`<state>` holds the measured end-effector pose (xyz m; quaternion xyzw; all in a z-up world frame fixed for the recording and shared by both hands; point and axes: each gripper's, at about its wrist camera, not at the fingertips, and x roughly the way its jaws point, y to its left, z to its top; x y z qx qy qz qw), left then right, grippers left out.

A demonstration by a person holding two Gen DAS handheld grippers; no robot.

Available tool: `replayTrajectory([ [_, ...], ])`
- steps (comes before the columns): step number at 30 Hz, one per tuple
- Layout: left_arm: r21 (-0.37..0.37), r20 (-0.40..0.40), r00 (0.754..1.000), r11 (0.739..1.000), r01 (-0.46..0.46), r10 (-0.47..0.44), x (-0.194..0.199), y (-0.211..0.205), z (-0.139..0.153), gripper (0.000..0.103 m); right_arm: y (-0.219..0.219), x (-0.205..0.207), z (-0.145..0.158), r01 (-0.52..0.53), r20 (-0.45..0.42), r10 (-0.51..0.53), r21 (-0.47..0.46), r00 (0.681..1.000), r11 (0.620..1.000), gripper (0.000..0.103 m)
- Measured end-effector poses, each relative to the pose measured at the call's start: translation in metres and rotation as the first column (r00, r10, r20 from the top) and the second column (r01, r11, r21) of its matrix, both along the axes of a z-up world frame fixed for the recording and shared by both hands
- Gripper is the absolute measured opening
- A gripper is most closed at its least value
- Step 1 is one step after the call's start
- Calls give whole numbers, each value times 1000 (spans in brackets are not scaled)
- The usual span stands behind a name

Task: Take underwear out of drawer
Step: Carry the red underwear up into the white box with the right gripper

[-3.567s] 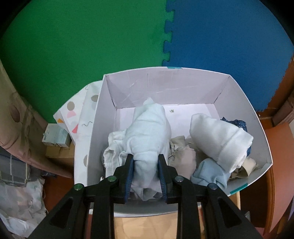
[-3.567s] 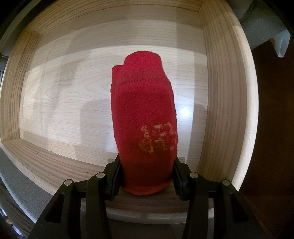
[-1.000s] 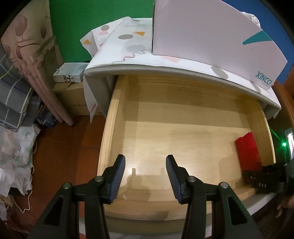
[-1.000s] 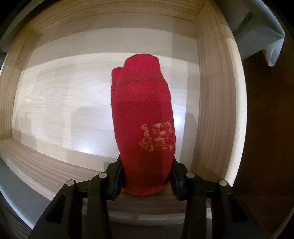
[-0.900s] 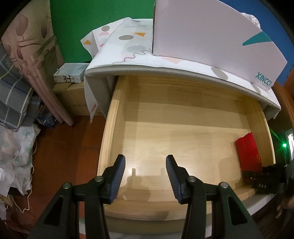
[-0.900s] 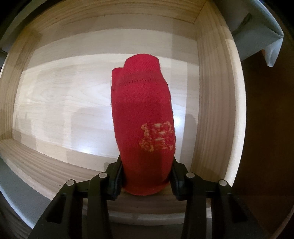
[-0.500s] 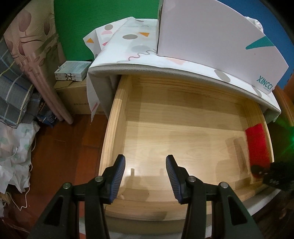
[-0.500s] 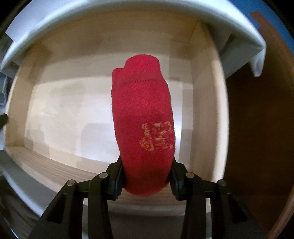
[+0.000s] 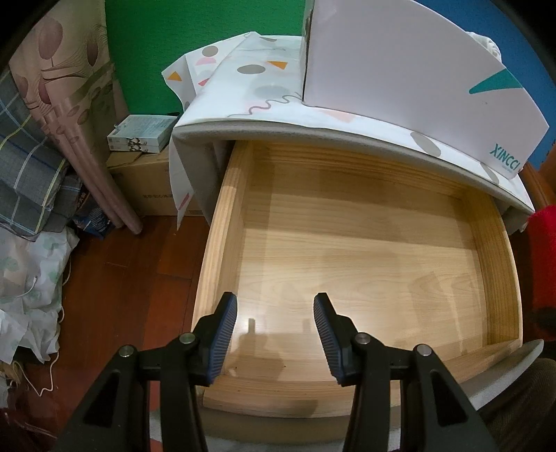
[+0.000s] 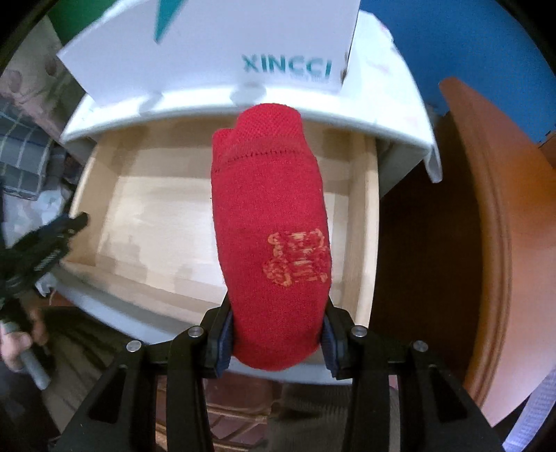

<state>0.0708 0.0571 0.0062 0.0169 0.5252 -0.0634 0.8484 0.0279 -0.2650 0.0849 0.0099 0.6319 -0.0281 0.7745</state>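
Reddish wood floor (image 9: 114,278) underneath, with bundled cloth and a cardboard box heaped at the left. Nearest in the right wrist view: right gripper (image 10: 276,333) clenched on the red underwear (image 10: 271,240), both pads pressed into the lower end of the rolled bundle, the rest standing up past the fingertips with an orange woven mark facing the camera. Bundle already raised above the drawer (image 10: 361,222), clear of its bare pale boards, so only the carry to a resting place looks left. Best done by keeping the squeeze steady, rising a little more before any sideways move, and steering clear of the drawer's right wall and the padded top edge just beyond; soft knit, likely to sag or slip if the hold eases. Nearest in the left wrist view: left gripper (image 9: 274,323) poised over the near left part of the drawer floor, blue ribbed pads (image 9: 226,330) parted to a moderate gap, nothing between them and nothing touched. Further on, empty wooden boards all the way back. At the right edge of that view, a strip of the red bundle beside the drawer's right wall. Beyond, a patterned cloth (image 9: 250,80) draped over the cabinet top, bearing a white box (image 9: 399,69) printed XINCCI. Farthest, green and blue foam panels (image 9: 194,31) as backdrop.
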Motion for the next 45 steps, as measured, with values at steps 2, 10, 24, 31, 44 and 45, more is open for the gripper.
replayTrajectory([
  [2,0,3,1000,1000,-2,2,0,1,1,47,2,-3,14,-4,25,4,4,1000,1000,38],
  [10,1,10,1000,1000,-2,2,-1,1,1,47,13,13,66,-19,134,20,-5,991,1000,38],
  [24,9,33,999,1000,-9,9,-3,2,4,47,8,106,131,34,255,-11,-87,967,996,38],
  [31,5,39,999,1000,-15,15,-1,3,5,47,0,148,129,61,241,-34,-108,970,992,38],
  [44,-1,57,998,1000,-31,31,-3,6,8,47,-10,199,105,75,187,-49,-131,981,989,38],
  [45,-2,56,998,999,-32,32,-3,6,8,47,-9,201,102,74,183,-49,-127,982,989,38],
])
